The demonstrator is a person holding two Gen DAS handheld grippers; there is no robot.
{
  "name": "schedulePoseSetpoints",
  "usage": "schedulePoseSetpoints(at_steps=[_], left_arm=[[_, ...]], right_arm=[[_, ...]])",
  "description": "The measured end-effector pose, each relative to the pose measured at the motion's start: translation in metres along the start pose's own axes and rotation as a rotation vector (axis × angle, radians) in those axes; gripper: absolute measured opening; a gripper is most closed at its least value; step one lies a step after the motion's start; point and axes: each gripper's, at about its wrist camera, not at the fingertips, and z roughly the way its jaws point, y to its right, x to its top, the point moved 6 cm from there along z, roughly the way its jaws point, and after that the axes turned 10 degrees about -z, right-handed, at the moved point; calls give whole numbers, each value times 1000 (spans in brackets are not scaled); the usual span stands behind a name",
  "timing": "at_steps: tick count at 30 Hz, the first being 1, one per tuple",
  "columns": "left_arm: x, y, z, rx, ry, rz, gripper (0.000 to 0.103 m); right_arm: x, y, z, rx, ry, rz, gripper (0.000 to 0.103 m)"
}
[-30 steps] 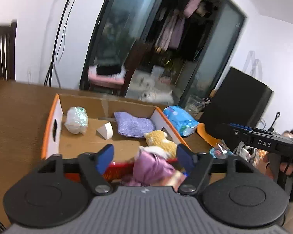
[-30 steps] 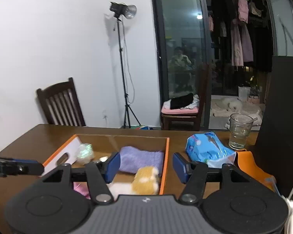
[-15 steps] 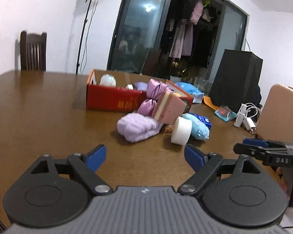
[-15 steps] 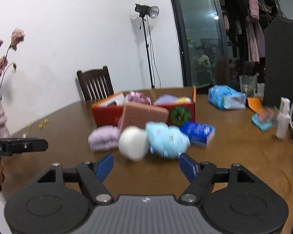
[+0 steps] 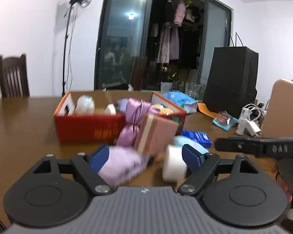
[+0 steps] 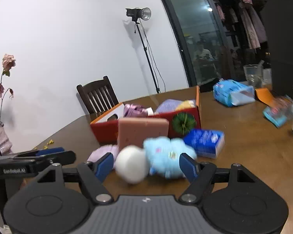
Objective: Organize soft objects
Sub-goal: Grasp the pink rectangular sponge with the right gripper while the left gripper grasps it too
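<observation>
A red cardboard box (image 5: 91, 125) (image 6: 107, 127) on the wooden table holds several soft items. In front of it lie a pink sponge block (image 5: 156, 134) (image 6: 142, 131), a lilac cloth bundle (image 5: 123, 165) (image 6: 101, 153), a white roll (image 5: 173, 165) (image 6: 131, 164), a light blue plush (image 6: 166, 156) and a blue tissue pack (image 5: 197, 137) (image 6: 205, 140). A purple satin pouch (image 5: 134, 117) hangs over the box's front wall. My left gripper (image 5: 145, 157) is open, close to the lilac bundle and white roll. My right gripper (image 6: 146, 164) is open, close to the white roll and blue plush.
A blue tissue bag (image 5: 180, 101) (image 6: 232, 95), a glass (image 5: 192, 90) (image 6: 253, 75), a black box (image 5: 230, 80), a teal packet (image 5: 223, 120) and white chargers (image 5: 248, 121) stand at the right. A chair (image 6: 98, 95) and a vase of flowers (image 6: 0, 134) are at the left.
Both grippers have moved forward and closer to the pile in front of the box; the objects now sit between the open fingers. The right view has tilted.
</observation>
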Motion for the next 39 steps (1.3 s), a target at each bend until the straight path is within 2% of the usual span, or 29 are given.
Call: schedulePoseSetpoints(at_steps=[4,7,9,10,13,15,20,24,27,31,35,36,37,39], left_arm=[[12,0,53,-46,-42,-14,72],[13,-6,81,-64,-66,-42,63],[11,-10,89,-100,-67,-70,48],[8,-11,91,-132,-74,-88,43],[5,-14,91,-135,-83,-103,42],[6,-13,89,-134,-78,-110,42],[22,-10,69,-177,-6,-131,41],[42,1,23,-237,35,-173,40],[33,4,-16,-290,2,-249,40],[-16,-10,-41,-324,-160,-451,40],[-63,-29,-49,-285,-311,-617,40],[-69,-36,-47,-238,-330,-641,41],[-70,-44,-47,-187,-310,-645,42],[-66,-51,-52,-125,-254,-600,53]], right_arm=[[28,29,51,73,-6,134,74],[40,44,90,98,-15,171,73],[42,53,112,100,-35,204,73],[41,56,120,109,-42,227,72],[29,59,136,191,-55,287,58],[26,57,136,228,-38,307,54],[39,48,120,234,53,243,52],[64,26,80,218,119,178,52],[77,-1,37,220,154,121,54],[48,-30,-3,217,69,87,55],[-2,-49,-20,202,-82,103,55],[-11,-51,-23,202,-106,117,56],[-19,-52,-22,193,-123,119,56],[-31,-52,-22,145,-145,104,58]])
